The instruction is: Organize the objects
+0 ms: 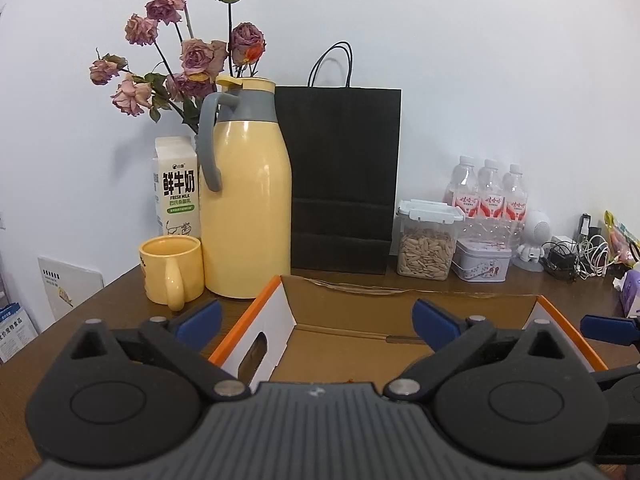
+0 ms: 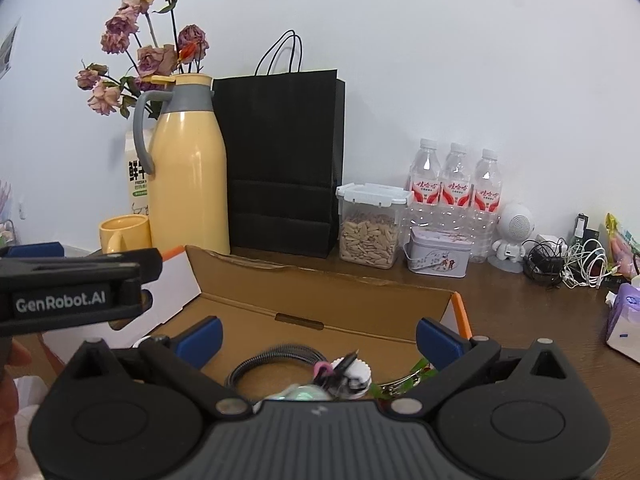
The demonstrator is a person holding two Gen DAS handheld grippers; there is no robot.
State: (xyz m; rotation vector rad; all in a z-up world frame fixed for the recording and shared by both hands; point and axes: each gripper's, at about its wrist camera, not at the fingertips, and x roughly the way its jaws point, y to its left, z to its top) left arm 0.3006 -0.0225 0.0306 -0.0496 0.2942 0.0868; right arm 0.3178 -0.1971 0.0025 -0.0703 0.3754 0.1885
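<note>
Box (image 2: 320,300) sits open mid-table, near front edge; coiled cable (image 2: 276,360) & small bits inside. Left gripper (image 1: 318,322) and right gripper (image 2: 319,338) both spread wide, nothing held. Cable prob light, floppy, springy; pinch across the bundled loops.

Against the far wall: dried roses (image 1: 188,52), milk carton (image 1: 177,188), yellow thermos (image 1: 246,196), black paper bag (image 1: 344,176), three water bottles (image 2: 454,184) at right.

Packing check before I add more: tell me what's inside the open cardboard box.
Inside the open cardboard box: a coiled dark braided cable, a white-and-pink trinket and green leaves. The right hand-held gripper covers the rest.
</note>
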